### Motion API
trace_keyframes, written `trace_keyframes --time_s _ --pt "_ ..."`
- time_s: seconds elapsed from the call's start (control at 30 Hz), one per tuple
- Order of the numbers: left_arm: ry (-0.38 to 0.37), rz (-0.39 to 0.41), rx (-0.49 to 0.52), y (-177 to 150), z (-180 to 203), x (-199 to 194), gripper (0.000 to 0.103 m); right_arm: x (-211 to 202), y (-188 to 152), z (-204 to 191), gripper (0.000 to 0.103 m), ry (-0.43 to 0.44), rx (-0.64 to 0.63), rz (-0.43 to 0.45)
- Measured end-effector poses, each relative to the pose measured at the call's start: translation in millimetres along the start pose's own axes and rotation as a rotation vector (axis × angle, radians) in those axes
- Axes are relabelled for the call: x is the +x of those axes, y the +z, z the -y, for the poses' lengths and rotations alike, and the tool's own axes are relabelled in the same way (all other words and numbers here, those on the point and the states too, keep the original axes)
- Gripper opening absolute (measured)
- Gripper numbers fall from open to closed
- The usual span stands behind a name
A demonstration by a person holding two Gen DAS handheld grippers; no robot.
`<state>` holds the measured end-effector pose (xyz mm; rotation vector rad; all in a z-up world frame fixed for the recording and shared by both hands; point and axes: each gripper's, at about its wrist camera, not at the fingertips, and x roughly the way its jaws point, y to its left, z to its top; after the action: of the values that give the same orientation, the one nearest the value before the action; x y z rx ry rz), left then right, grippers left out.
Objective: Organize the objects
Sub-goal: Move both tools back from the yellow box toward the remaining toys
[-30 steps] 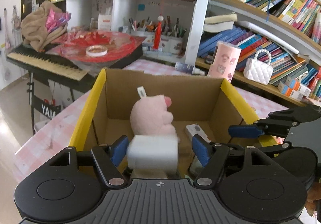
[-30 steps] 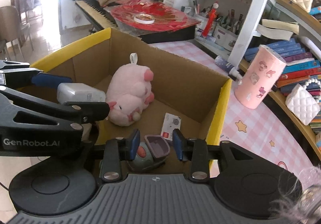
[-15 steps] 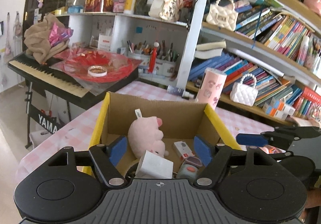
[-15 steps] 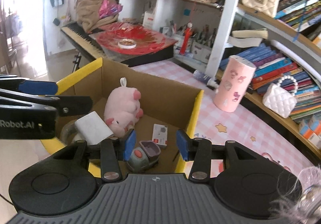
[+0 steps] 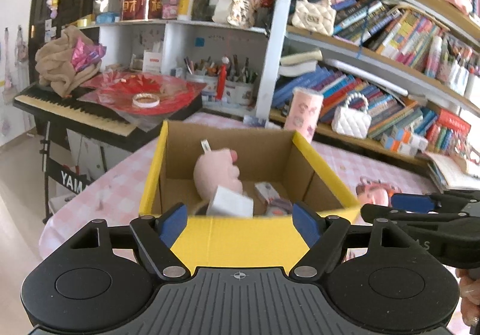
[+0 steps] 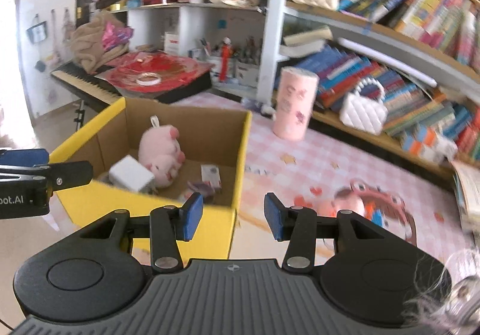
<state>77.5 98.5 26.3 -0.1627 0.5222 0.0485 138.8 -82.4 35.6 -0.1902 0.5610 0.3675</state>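
A yellow-rimmed cardboard box (image 5: 240,239) (image 6: 240,155) stands on the pink checked table. Inside lie a pink plush pig (image 5: 217,174) (image 6: 162,152), a white block (image 5: 229,204) (image 6: 130,174), a small white card box (image 5: 265,192) (image 6: 211,174) and a grey toy (image 6: 201,186). My left gripper (image 5: 240,222) hangs in front of the box's near wall, its jaws opening with nothing between them. My right gripper (image 6: 232,216) hovers over the box's right near corner, open and empty. Each gripper shows at the other view's edge.
A pink cylinder (image 6: 295,104) stands on the table behind the box. A pink round toy (image 6: 357,203) lies on the table to the right. Bookshelves (image 5: 390,74) with white handbags run along the back, and a keyboard piano (image 5: 75,113) stands left.
The white block left my left gripper and now lies in the box by the pig. Both grippers pulled back and up from the box; the right one swung toward the table's right side.
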Motion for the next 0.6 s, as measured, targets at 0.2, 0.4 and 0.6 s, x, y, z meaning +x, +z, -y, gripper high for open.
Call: trace_keyframes --time_s 0.2,0.4,0.6 --pt "-0.014 -0.044 0.042 -17.3 5.7 -8.5 0.079 -15.8 -33.0 1.6 0.043 -0.052 0.082 -0.062" --pt "-0.018 -0.098 0.084 -35.7 12.9 -15.1 0.084 -24.6 -55.7 -5.3 0.043 -0.077 0.134 -0.116" --pt "-0.03 -0.12 0.093 -44.9 12.2 -22.4 0.086 -35.9 -68.2 -15.0 0.052 -0.084 0.131 -0.128"
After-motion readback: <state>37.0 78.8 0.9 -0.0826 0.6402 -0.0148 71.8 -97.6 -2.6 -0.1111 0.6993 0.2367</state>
